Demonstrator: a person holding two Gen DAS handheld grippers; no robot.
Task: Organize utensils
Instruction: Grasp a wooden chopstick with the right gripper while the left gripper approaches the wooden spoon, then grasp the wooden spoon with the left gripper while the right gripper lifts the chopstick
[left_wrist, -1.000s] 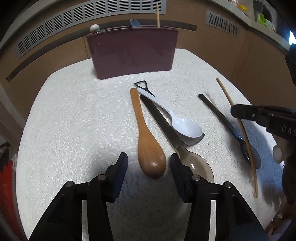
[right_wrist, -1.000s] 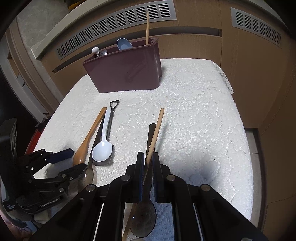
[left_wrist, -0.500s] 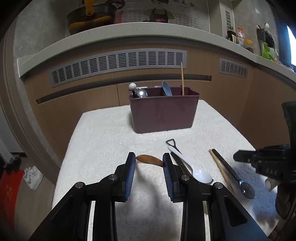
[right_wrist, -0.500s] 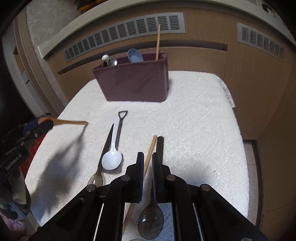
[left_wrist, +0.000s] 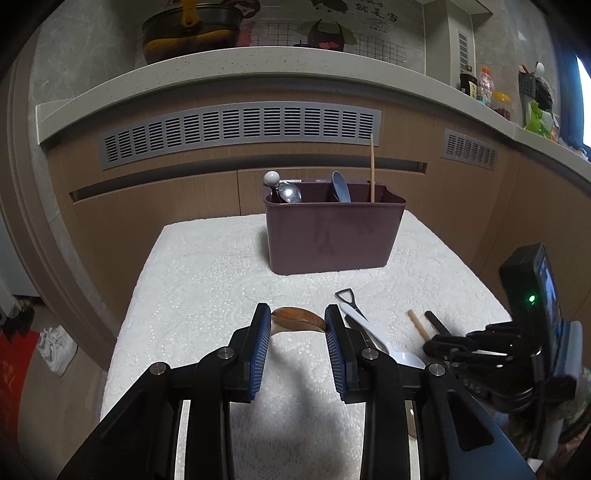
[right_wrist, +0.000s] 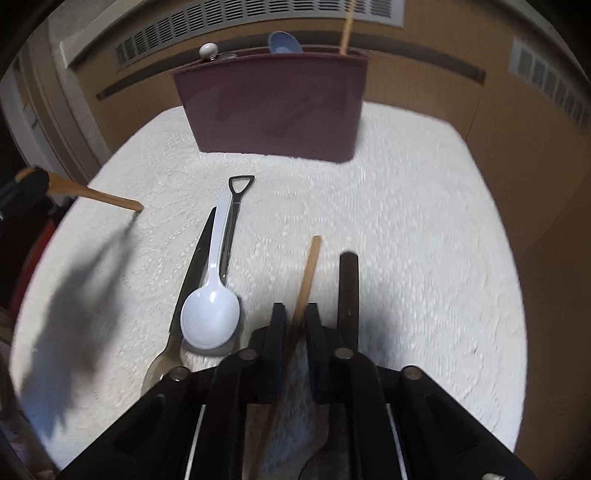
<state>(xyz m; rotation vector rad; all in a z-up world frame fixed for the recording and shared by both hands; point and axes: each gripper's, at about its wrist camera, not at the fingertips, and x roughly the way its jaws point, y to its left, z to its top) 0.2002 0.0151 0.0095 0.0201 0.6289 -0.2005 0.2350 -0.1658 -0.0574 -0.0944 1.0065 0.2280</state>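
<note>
- Left tool (left_wrist: 298, 322) held the wooden spoon (left_wrist: 298, 319) by its bowl, jaws part-open and pressed on the bowl's two edges; the spoon hung clear of the white-clothed desk (left_wrist: 207, 280), in front of the maroon holder (left_wrist: 334, 236).
- Seen from my right wrist, the spoon's handle (right_wrist: 96, 194) stuck out level to the holder's front left, so the grip sat at one far end.
- Right tool (right_wrist: 295, 314) was pinched nearly shut on the bamboo chopstick (right_wrist: 306, 275), which lay in front of the holder, just beside the dark-handled spoon (right_wrist: 349, 291).
- White plastic spoon (right_wrist: 211, 306) and two dark-handled utensils beneath it lay in front of the holder, left of the chopstick.
- Risk, as I judged it: a smooth rounded bowl held at the edges could swivel or slip, the long handle acting as a lever.
- The handle would have to be tipped before it could enter the holder; a level approach would likely knock the rim or the utensils already standing inside.
- The chopstick could roll out of so thin a pinch or pivot when raised, and it might drag the dark-handled spoon if that touched it.
</note>
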